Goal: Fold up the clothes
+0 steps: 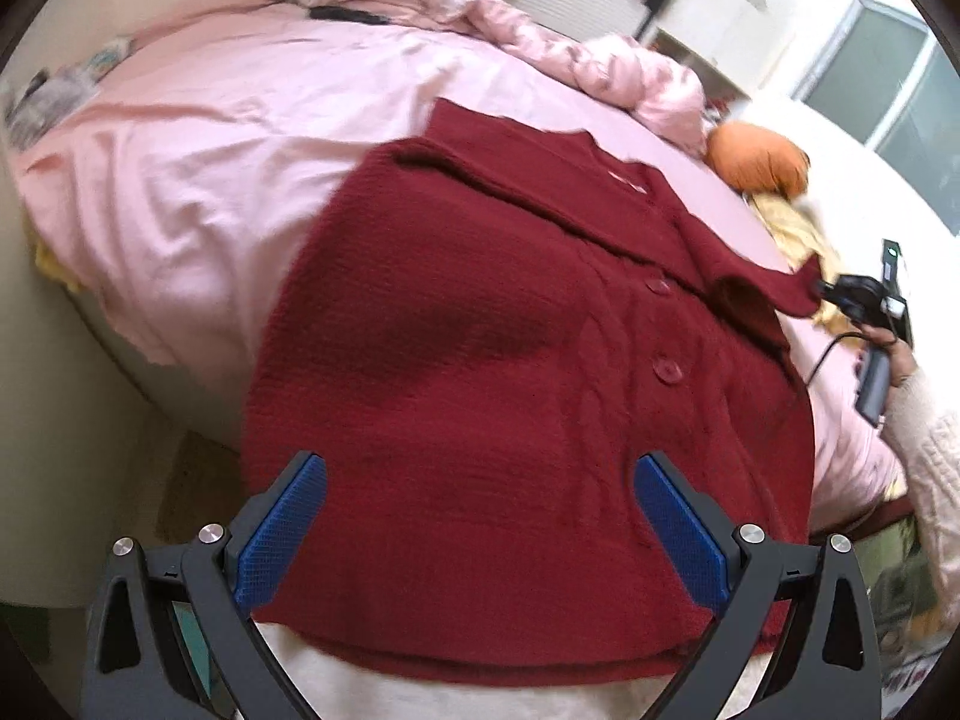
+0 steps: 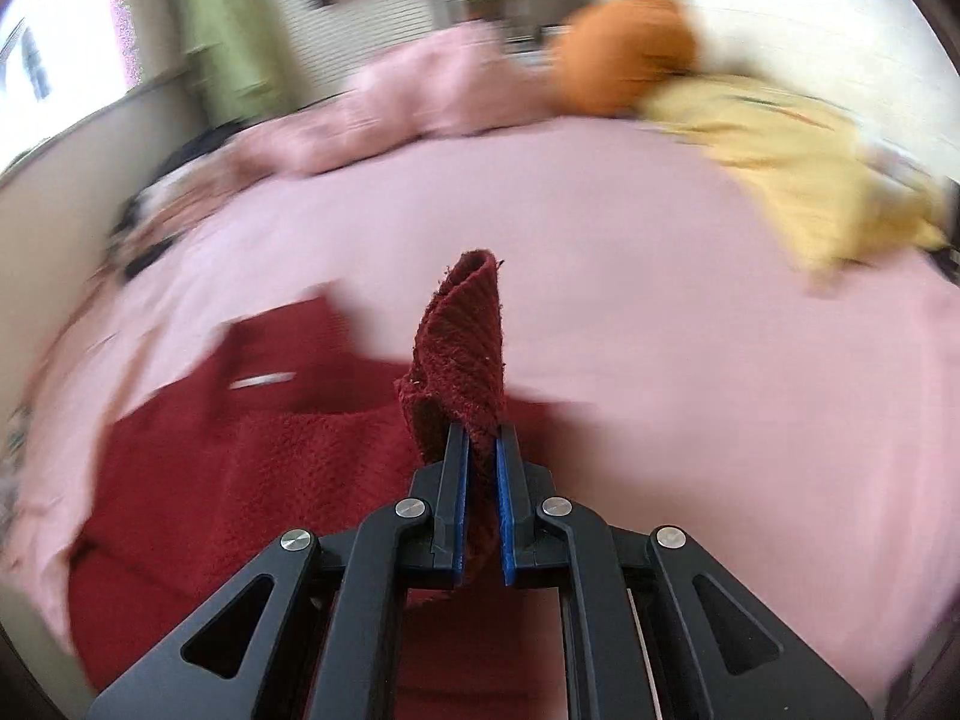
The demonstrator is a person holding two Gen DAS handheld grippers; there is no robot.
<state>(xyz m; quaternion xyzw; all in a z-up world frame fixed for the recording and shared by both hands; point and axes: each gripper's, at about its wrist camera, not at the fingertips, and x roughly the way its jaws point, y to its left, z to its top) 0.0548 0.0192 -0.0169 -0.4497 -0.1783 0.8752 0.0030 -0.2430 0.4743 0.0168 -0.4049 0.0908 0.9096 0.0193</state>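
Red cardigan [image 1: 480,372] spread on the pink bed [image 1: 210,138].
Right gripper [image 2: 482,456] pinches its sleeve cuff [image 2: 465,348]; left gripper [image 1: 480,480] hangs spread wide above its hem.

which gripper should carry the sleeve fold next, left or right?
Right, probably. The right gripper has its jaws shut on the red cardigan cuff, lifted off the pink sheet. The left gripper hangs open above the hem, holding nothing.

Pink bedsheet [image 1: 210,138] spread over the bed, crumpled pink quilt [image 1: 600,60] at the far edge, orange cushion [image 2: 624,54] beside yellow cloth [image 2: 798,180], green curtain [image 2: 222,30] behind
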